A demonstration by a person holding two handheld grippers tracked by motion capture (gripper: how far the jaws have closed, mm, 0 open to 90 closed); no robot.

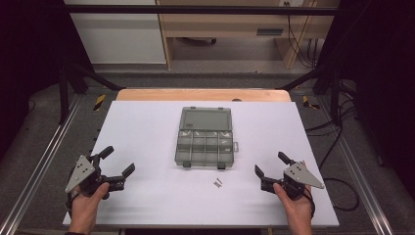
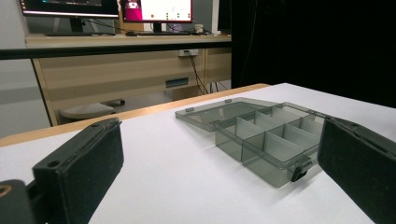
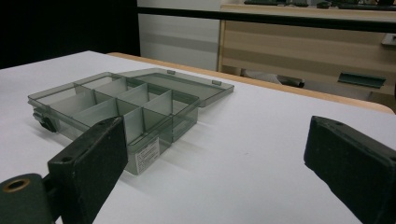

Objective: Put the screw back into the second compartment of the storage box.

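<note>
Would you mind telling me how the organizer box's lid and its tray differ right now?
The lid lies flat and open on the far side, while the tray sits nearer the person. The lid is one shallow undivided panel; the tray is deeper and split into compartments. Both are smoky translucent plastic, joined along one edge.

Smoky clear plastic compartment box (image 1: pixel 203 142), lid open flat, sits mid white tabletop (image 1: pixel 147 127) w/ approx. two small metal screws (image 1: pixel 218 182) just in front, light wood desk (image 2: pixel 126 60) behind.
</note>
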